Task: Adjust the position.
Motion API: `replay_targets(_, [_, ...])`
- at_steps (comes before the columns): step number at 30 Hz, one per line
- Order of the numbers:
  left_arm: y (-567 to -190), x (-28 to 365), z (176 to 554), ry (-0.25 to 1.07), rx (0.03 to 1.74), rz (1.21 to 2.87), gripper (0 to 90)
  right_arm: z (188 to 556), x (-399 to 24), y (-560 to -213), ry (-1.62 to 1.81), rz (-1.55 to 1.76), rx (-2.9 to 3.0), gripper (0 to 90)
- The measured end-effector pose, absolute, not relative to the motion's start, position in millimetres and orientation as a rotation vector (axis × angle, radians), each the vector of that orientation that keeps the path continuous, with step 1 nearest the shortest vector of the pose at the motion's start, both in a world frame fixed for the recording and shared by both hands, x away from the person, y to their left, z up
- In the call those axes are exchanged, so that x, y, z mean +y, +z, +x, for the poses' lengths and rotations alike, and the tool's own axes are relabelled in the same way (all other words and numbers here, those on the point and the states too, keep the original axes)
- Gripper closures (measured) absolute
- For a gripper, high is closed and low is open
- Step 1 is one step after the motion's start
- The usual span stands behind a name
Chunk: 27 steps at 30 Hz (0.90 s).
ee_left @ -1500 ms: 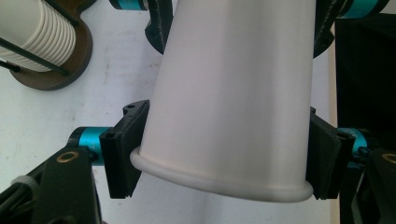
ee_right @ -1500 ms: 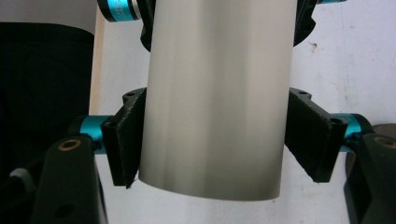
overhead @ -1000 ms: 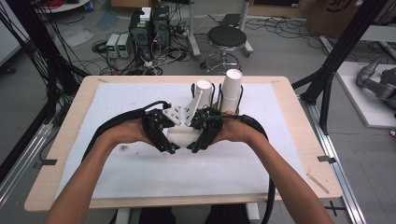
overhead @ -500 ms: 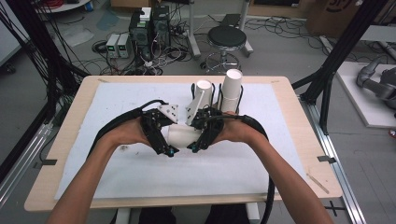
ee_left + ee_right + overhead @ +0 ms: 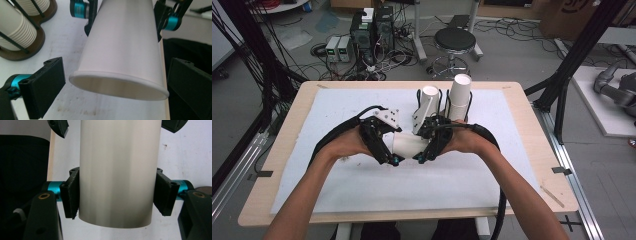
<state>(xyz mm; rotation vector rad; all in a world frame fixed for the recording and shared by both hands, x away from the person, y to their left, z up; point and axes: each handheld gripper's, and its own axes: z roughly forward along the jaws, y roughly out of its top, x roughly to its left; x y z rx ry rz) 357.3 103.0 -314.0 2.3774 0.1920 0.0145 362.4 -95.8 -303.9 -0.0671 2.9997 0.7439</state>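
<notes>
The right tool (image 5: 117, 195) is gripping a white paper cup (image 5: 408, 145) near its base, pads pressing both sides, and holding it lying level just above the white mat (image 5: 462, 185) on the desk (image 5: 532, 150), between the two hands. The left tool (image 5: 117, 85) is standing wide at the cup's rim end; its jaws have just been opening, and they are flanking the rim without touching it. Behind the hands, two stacks of cups (image 5: 459, 95) are sitting in a wire holder.

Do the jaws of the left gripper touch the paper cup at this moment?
Apart. In the left gripper view, both pads of the left gripper stand clear of the paper cup, with a gap on each side of its rim.
</notes>
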Motion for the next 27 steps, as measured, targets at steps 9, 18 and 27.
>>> replay_targets(9, [-321, 112, 354, 0.000, 0.235, 2.244, 1.7, 360, -101, -305, 0.793, -0.056, 2.986, 33.9])
replay_targets(18, [-328, 121, 350, 0.011, 0.265, 2.127, 1.7, 358, -110, -308, 0.849, -0.056, 2.953, 33.9])
replay_targets(27, [-338, 127, 344, 0.019, 0.308, 2.026, 1.7, 354, -118, -303, 0.898, -0.034, 2.935, 33.9])
